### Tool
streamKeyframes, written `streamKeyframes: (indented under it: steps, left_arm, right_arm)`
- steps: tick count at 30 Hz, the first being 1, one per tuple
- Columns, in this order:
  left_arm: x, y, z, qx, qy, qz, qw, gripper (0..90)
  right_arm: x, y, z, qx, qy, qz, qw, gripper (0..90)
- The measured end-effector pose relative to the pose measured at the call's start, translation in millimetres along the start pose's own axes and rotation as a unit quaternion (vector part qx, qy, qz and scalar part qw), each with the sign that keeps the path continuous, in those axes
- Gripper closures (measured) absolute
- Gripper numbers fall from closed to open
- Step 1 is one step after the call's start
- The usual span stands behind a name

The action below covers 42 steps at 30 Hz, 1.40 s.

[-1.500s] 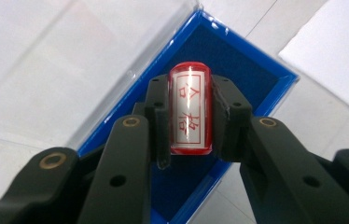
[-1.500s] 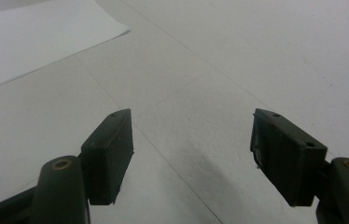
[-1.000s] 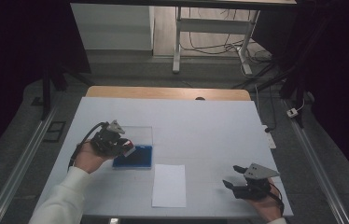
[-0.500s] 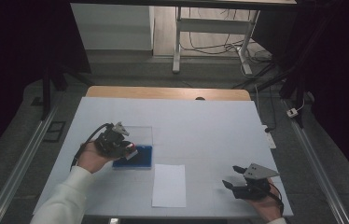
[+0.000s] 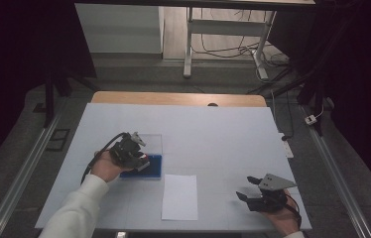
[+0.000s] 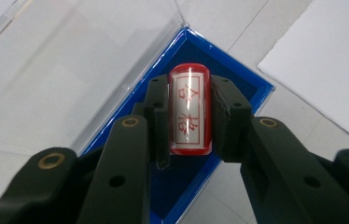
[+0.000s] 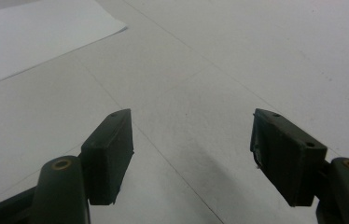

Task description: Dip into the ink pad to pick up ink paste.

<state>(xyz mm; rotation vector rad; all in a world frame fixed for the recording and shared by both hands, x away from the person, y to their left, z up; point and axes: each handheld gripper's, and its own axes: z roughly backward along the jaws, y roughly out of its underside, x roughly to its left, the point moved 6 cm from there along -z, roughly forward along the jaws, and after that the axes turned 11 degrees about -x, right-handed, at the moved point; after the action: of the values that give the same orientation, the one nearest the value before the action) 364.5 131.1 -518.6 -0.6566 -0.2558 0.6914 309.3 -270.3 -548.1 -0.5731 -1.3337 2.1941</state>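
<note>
The left hand-held gripper (image 5: 139, 157) sits over the blue tray (image 5: 154, 167) at the left-centre of the desk (image 5: 213, 134), held by a hand in a white sleeve (image 5: 77, 210). In the left gripper view its two jaws are clamped on a red stamp (image 6: 189, 110) — a short cylinder with a white label bearing red characters — gripped by its sides above the tray's dark blue inside (image 6: 196, 172). A clear lid (image 6: 70, 70) lies just beside the tray, touching its far edge; in the high view it shows as a pale transparent panel (image 5: 151, 141).

A white sheet of paper (image 5: 179, 197) lies near the tray, toward the person's edge of the desk; its corner shows in the left gripper view (image 6: 322, 60).

The right hand-held gripper (image 5: 247, 191) rests low at the right front of the desk, well apart from the tray. Its jaws stand wide apart with nothing between them — the right gripper view shows bare desk (image 7: 219, 70) between them and the paper's edge (image 7: 32, 37) farther off.
</note>
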Motion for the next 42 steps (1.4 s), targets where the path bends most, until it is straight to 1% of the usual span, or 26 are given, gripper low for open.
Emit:
streamKeyframes:
  steps: [11,15,18,22,26,31,33,34,42]
  left_arm:
    - [1.4,1.7,-2.2,0.006,0.001,0.001,1.0000,70.1]
    - [2.3,2.7,-3.7,0.009,0.000,0.001,1.0000,70.2]
    - [3.3,4.5,-6.2,0.016,0.000,0.001,0.9999,70.2]
    - [4.2,6.5,-6.1,0.014,0.002,0.007,0.9999,70.2]
    - [4.8,7.4,-6.0,0.015,0.003,0.010,0.9998,70.2]
    - [3.8,6.3,-6.6,0.027,0.002,0.003,0.9996,70.3]
    - [2.9,5.4,-7.3,0.030,0.002,0.005,0.9995,70.3]
    - [3.2,5.2,-7.3,0.035,0.002,0.001,0.9994,70.3]
    - [2.8,5.4,-10.4,0.047,0.001,0.002,0.9989,70.5]
  right_arm:
    - [0.5,0.1,-0.3,0.001,-0.003,-0.001,1.0000,29.5]
    - [0.6,0.7,-0.6,0.004,-0.005,0.000,1.0000,29.5]
    - [0.6,0.7,-0.5,0.004,-0.005,0.001,1.0000,29.5]
    - [0.2,0.7,-0.5,0.001,-0.004,-0.004,1.0000,29.4]
    - [0.6,0.8,-0.6,0.003,-0.005,0.000,1.0000,29.5]
    - [0.6,0.6,-0.7,0.003,-0.006,0.001,1.0000,29.4]
    - [0.8,0.5,-0.6,0.004,-0.005,0.000,1.0000,29.5]
    - [0.9,0.4,-0.8,0.003,-0.006,0.000,1.0000,29.5]
    - [1.1,0.4,-1.3,0.003,-0.006,0.001,1.0000,29.5]
